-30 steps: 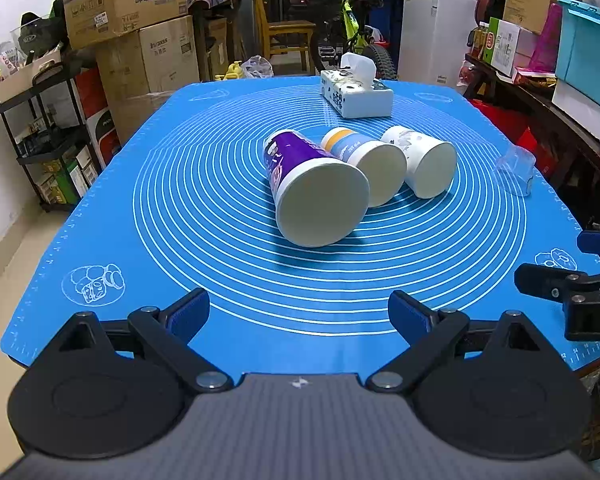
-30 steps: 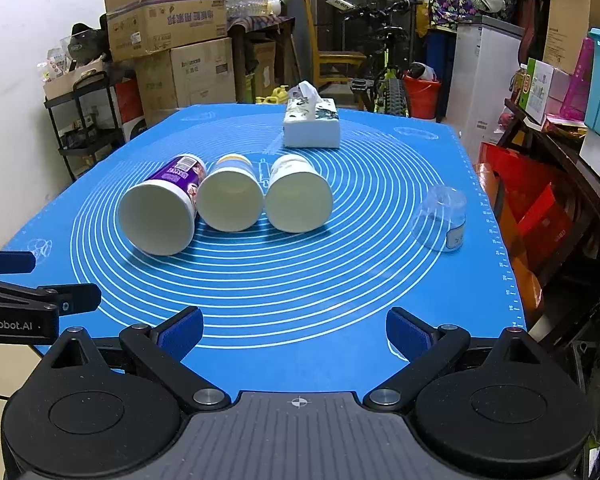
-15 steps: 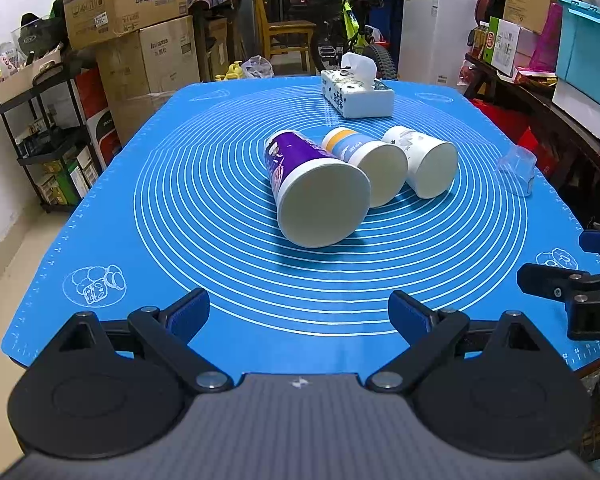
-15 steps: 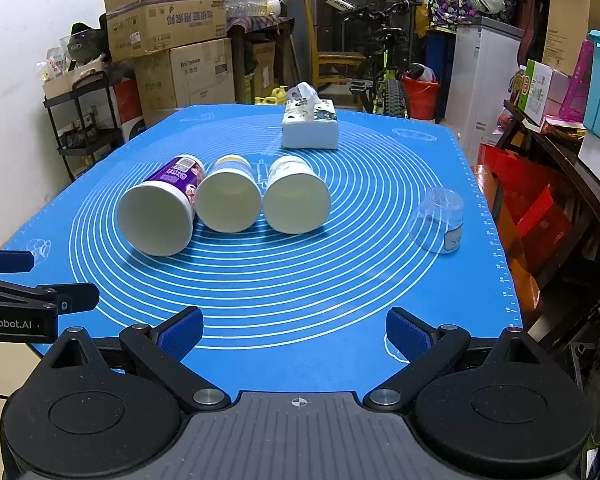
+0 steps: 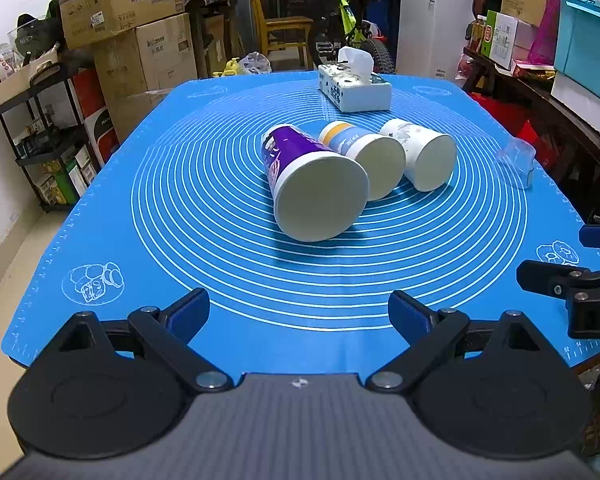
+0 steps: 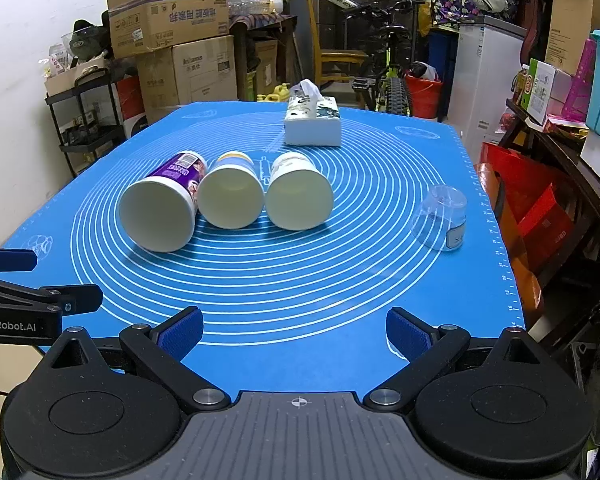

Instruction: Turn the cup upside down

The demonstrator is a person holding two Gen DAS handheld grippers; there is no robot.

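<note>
Left gripper (image 5: 299, 312): jaws spread wide, nothing between the blue pads (image 5: 189, 313); held low over the near edge of the blue mat (image 5: 204, 248). Right gripper (image 6: 295, 330): jaws likewise spread, empty, over the same near edge, to the right of the left unit.

Three paper cups lay on their sides in a row ahead of both grippers, open mouths facing the cameras. Purple cup (image 5: 308, 188) was nearest, straight ahead of the left gripper and ahead-left of the right one (image 6: 162, 204). Yellow-banded cup (image 5: 364, 156) lay just beside it, touching or nearly so. White patterned cup (image 5: 422, 152) came next, touching the yellow-banded one in the right wrist view (image 6: 298, 190).

Clear plastic cup (image 6: 440, 216) stood mouth-down ahead-right of the right gripper, well apart from the paper cups; in the left wrist view it sat far right near the mat edge (image 5: 518, 162).

Tissue box (image 6: 312, 122) sat beyond the cups, at the far end of the mat.

No contact between either gripper and any cup.
</note>
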